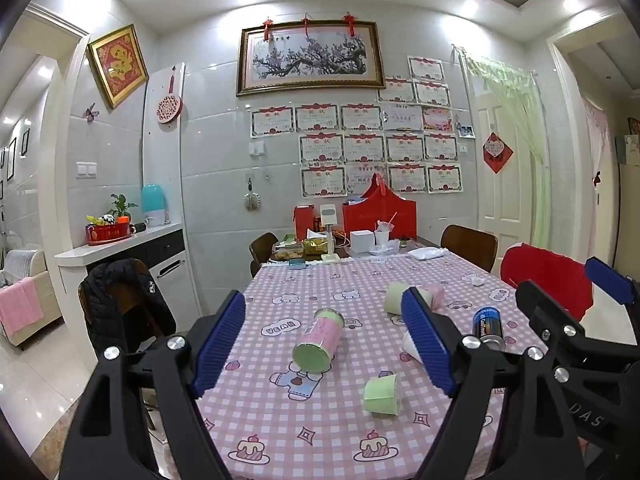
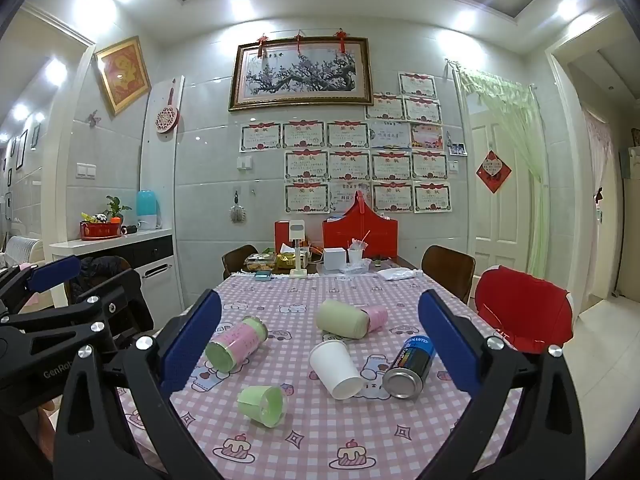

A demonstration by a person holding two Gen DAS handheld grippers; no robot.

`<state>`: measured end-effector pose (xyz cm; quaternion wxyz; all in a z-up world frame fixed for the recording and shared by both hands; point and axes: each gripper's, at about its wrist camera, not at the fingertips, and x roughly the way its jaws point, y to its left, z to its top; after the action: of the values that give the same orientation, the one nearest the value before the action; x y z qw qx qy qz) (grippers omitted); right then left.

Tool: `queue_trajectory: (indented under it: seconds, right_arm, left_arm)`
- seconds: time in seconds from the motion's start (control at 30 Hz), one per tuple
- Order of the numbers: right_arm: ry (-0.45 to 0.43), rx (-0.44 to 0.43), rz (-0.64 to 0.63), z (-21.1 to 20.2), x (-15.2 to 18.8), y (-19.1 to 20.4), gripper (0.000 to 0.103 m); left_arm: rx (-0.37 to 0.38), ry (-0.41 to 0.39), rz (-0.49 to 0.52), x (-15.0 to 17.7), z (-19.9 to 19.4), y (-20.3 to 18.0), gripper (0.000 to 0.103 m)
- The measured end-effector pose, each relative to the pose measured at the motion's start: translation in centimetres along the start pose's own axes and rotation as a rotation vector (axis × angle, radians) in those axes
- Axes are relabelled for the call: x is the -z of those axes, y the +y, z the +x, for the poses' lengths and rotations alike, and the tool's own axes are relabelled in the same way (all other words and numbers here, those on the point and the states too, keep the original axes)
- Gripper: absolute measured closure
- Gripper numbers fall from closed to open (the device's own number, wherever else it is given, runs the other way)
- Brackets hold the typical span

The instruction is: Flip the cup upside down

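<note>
- My left gripper (image 1: 326,344) is wide open and holds nothing.
- My right gripper (image 2: 326,350) is wide open too, also holding nothing.
- The white paper cup (image 2: 335,367) lies on its side in the middle of the table (image 2: 320,440), just beside the blue can (image 2: 410,366).
- A small green cup (image 2: 262,399) lies nearer my edge.

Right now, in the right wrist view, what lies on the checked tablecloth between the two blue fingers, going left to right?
Pink-and-green tumbler → small green cup → white paper cup → blue can. All lie on their sides. I left out the large green cup and the pink one behind it, since they sit farther back and overlap.
</note>
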<state>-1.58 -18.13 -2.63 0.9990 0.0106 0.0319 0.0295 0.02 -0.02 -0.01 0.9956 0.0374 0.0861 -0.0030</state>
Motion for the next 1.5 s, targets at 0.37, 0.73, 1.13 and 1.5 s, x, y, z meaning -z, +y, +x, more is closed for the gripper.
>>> queue_trajectory:
  seconds: [0.37,0.73,1.13,1.5]
  right_arm:
    - [0.001,0.001,0.002,0.03,0.09,-0.03,0.008]
    - [0.002,0.001,0.002,0.01,0.08,0.01,0.008]
    - [0.003,0.001,0.003,0.1,0.11,0.01,0.008]
    - [0.003,0.001,0.003,0.24,0.28,-0.05,0.008]
  left_arm:
    - [0.0,-0.002,-0.002,0.01,-0.03,0.03,0.024]
    - [0.0,-0.001,-0.002,0.0,-0.01,0.01,0.024]
    - [0.0,-0.001,-0.001,0.0,-0.01,0.0,0.024]
    - [0.0,-0.002,0.0,0.02,0.01,0.03,0.024]
